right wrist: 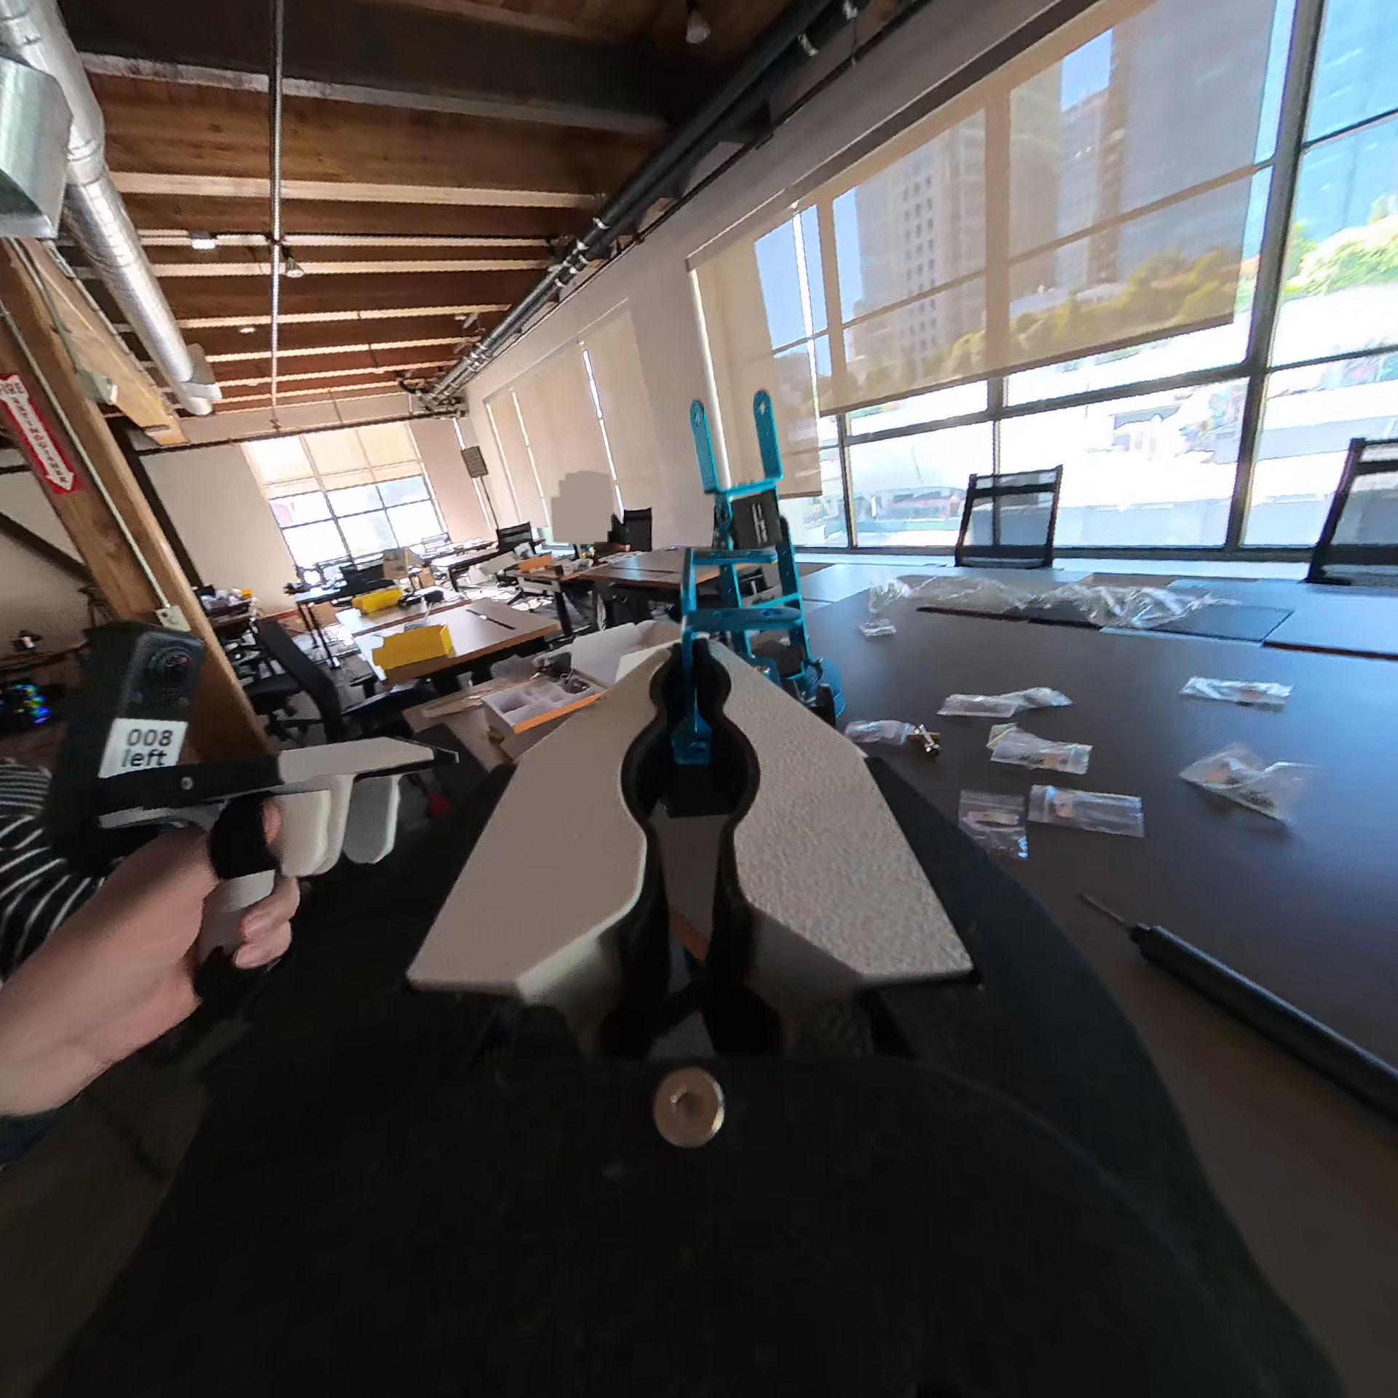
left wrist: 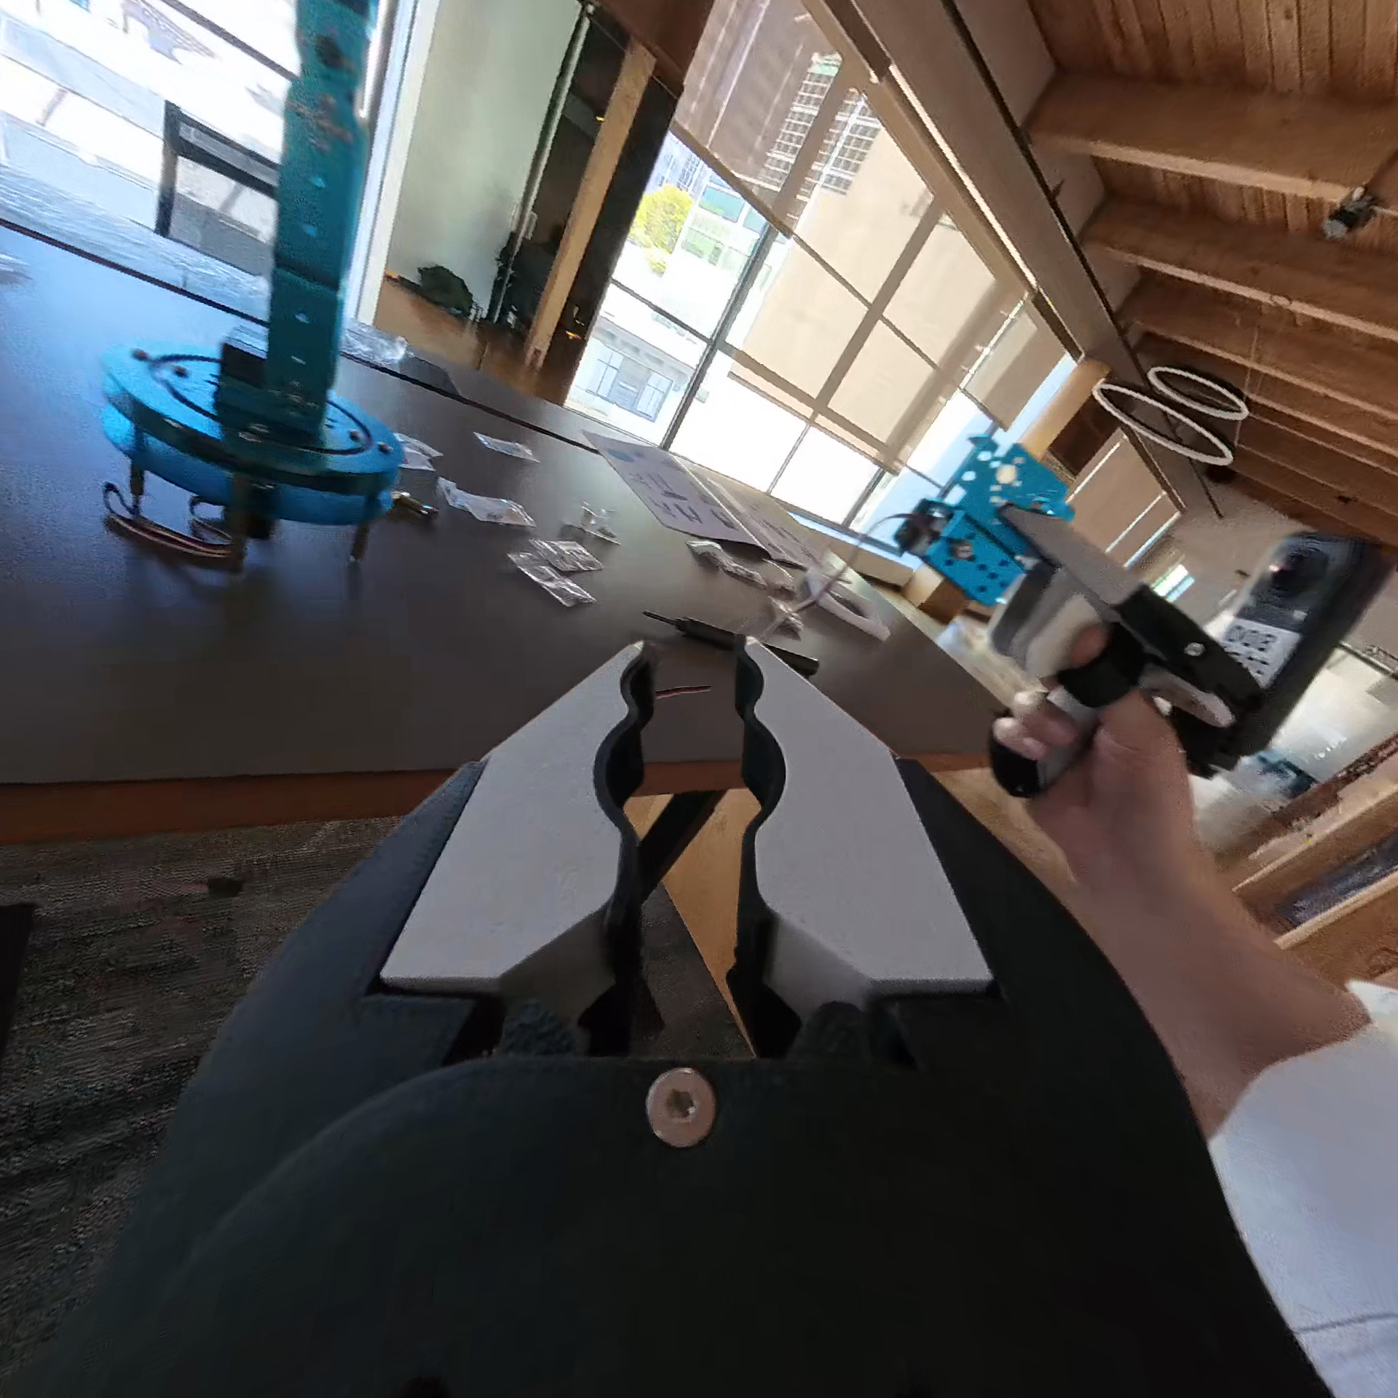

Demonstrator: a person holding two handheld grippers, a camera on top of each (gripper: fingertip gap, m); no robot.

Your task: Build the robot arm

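My left gripper (left wrist: 693, 657) is open and empty, held just off the near edge of the dark table (left wrist: 302, 643). It also shows at the left of the right wrist view (right wrist: 355, 764), held in a person's hand. My right gripper (right wrist: 696, 650) is shut on a blue metal bracket part (right wrist: 692, 730), held in the air beside the table. In the left wrist view the right gripper (left wrist: 1059, 560) holds this blue part (left wrist: 976, 529) off the table's right end. A tall blue robot arm on a round base (left wrist: 250, 454) stands on the table, and also shows in the right wrist view (right wrist: 756, 522).
Several small clear bags of parts (right wrist: 1044, 749) lie scattered on the table (right wrist: 1286, 893), also in the left wrist view (left wrist: 552, 563). A black screwdriver (right wrist: 1248, 998) lies near the front edge. A white printed sheet (left wrist: 681, 492) lies farther back. Chairs (right wrist: 1006, 522) and windows stand behind. Across from one pair of fingers to the other is roughly 20 cm.
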